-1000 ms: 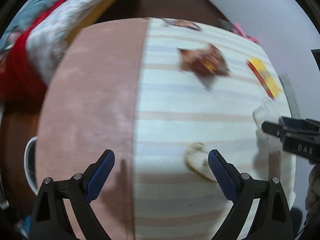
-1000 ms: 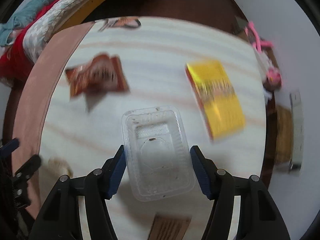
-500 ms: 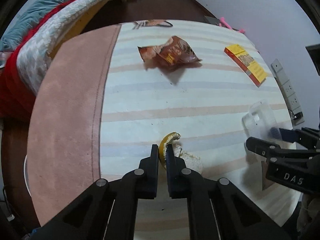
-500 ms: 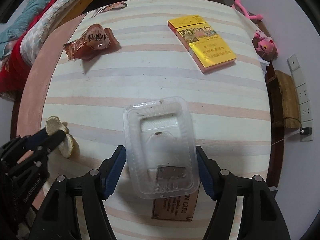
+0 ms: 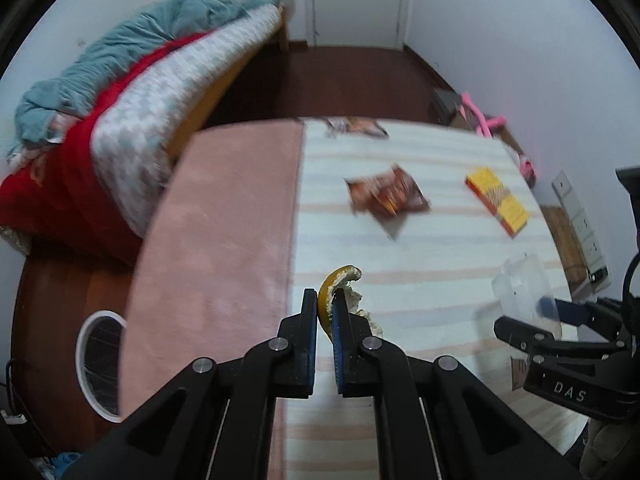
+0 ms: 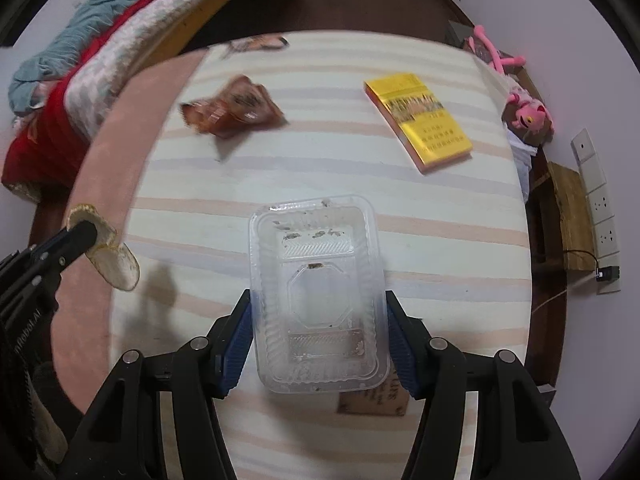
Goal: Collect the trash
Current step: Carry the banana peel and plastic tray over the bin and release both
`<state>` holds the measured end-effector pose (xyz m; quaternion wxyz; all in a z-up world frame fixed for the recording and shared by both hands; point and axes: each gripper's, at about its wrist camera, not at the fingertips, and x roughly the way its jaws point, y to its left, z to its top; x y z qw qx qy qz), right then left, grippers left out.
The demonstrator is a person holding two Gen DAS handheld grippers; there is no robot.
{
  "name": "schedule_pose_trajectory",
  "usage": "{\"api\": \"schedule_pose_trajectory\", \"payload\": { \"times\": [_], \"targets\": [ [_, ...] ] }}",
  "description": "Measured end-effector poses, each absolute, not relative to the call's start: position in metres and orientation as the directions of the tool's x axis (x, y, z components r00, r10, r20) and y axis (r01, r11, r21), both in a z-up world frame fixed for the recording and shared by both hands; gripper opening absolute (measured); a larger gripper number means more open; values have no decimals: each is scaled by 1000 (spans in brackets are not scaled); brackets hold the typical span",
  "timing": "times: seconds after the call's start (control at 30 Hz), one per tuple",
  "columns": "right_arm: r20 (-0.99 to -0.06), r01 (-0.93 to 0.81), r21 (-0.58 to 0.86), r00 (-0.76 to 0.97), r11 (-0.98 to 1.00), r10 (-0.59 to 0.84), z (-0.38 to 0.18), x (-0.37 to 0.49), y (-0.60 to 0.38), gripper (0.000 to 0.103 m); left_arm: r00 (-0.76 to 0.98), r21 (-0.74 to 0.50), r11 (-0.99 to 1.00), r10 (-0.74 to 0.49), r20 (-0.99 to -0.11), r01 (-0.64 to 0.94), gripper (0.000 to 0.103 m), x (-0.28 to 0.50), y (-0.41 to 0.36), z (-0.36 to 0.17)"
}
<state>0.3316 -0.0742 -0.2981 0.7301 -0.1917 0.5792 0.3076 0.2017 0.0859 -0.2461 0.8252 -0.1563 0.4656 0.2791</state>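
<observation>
**A:** Left wrist cam first. Your left gripper (image 5: 325,312) is pinching the peel (image 5: 338,292), jaws squeezed together on it with only the rind between the blue pads. The peel is sticking up past the tips, yellow outside, white pith inside. It's hanging over the striped cloth (image 5: 420,248), close to the seam with the pink cloth (image 5: 224,240). Can't tell from here whether it's clear of the surface.

**B:** What else is showing in that view?

**A:** A brown wrapper (image 5: 386,196) is lying further back on the stripes, a yellow box (image 5: 496,200) off to its right. Your right gripper (image 5: 536,320) is poking in from the right edge with the tray (image 5: 520,284). A white bin (image 5: 98,360) is sitting on the floor, low left.

**B:** And the right cam?

**A:** Your right gripper (image 6: 318,336) is clamping the clear tray (image 6: 316,292), one blue pad pressing on each long side, so the jaws are standing wide but closed on it. Crumbs are sitting inside the tray. A brown card (image 6: 372,400) is peeking out underneath. The wrapper (image 6: 232,110) and box (image 6: 418,118) are lying well apart, beyond the tray. At the left edge, your left gripper (image 6: 86,232) is holding the peel (image 6: 110,256), which is dangling above the cloth and casting a shadow on it.
</observation>
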Motion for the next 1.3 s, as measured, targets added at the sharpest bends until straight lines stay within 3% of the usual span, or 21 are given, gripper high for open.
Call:
{"api": "schedule_pose_trajectory", "payload": {
  "times": [0.43,0.8,1.07,1.3],
  "targets": [
    [-897,-764,175,136,621,420,-204,253,-4,62,395,70,654,534,-747,-754,4,88,155,-157],
    [-858,-867,263,-10,424,513,-182,136,117,62,282,63,492,594,-753,-868,4,-33,234,-157],
    [-893,-901,298,-148,314,424,-237,48,225,62,192,14,396,477,-858,-918,4,-110,309,-220],
    [-944,-909,294,-227,297,238,-328,4,316,62,138,-55,363,208,-968,-930,5,-151,382,-314]
  ]
}}
